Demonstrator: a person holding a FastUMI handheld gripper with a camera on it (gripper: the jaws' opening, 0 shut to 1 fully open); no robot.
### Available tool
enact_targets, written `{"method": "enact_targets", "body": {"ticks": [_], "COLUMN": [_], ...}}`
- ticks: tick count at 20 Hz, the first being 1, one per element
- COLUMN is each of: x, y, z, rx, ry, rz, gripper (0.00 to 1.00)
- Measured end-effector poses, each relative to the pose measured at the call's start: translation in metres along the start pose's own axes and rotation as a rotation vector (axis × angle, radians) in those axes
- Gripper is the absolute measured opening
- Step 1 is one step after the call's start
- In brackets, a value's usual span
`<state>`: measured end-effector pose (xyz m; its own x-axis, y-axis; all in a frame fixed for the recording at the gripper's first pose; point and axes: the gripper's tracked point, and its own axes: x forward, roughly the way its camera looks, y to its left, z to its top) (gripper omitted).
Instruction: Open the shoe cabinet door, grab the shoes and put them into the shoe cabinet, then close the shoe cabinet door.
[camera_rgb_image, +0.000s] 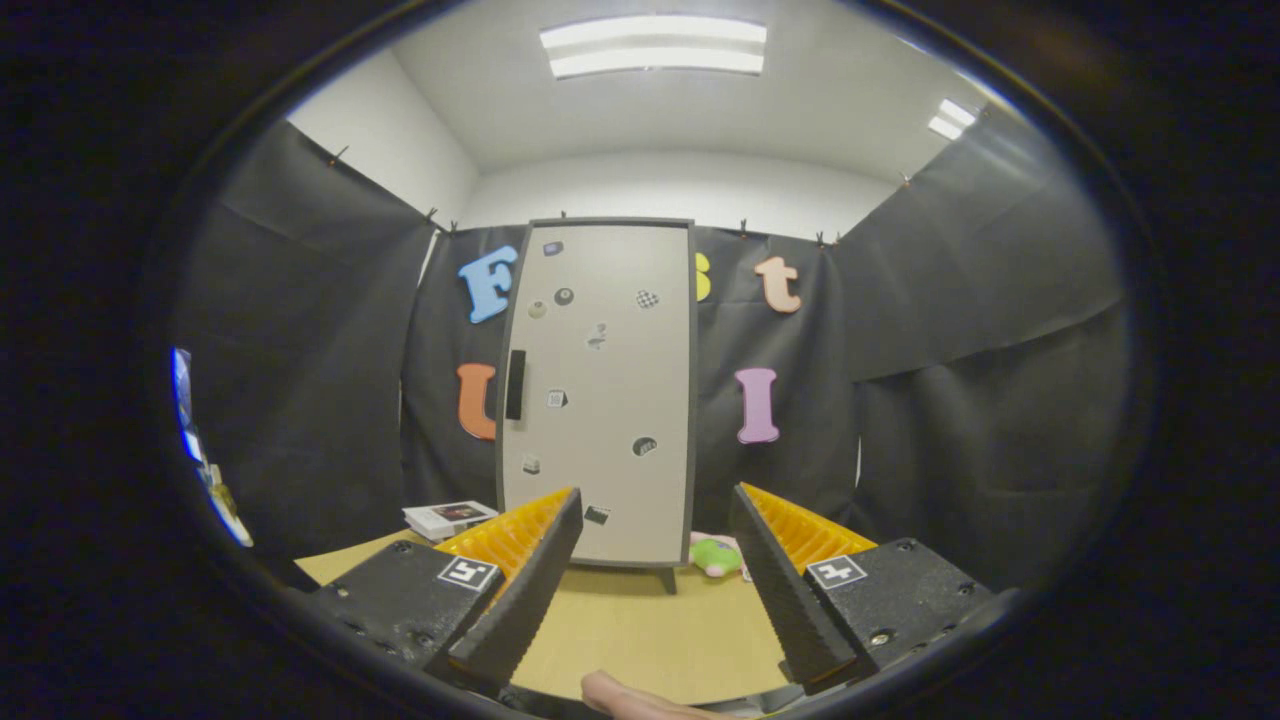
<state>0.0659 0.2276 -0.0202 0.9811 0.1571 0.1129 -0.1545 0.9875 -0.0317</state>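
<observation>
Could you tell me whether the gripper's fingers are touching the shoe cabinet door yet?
Apart. In the gripper view the open gripper has bare tabletop stretching between its fingertips and the closed shoe cabinet door, which stands well beyond them.

A: Gripper view — mounted on the gripper, looking forward along both fingers, spread wide apart at the bottom.
B: Height?
A: Low, just above the wooden table. Aimed level, slightly upward; ceiling lights visible up top.
B: Facing what?
A: Straight at the shoe cabinet, door shut, upright at the table's far end against the booth wall. Not close; table surface between fingers and cabinet.
B: Lens?
A: Fisheye, strong bending at the sides.
B: Overlap with other views?
A: Single view, nothing to compare.
</observation>
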Motion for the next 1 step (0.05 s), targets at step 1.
{"method": "enact_targets", "body": {"ticks": [1], "x": [0.0004], "y": [-0.0002], "z": [-0.0001], "rx": [0.0], "ry": [0.0], "rz": [-0.001], "gripper": [0.97]}}
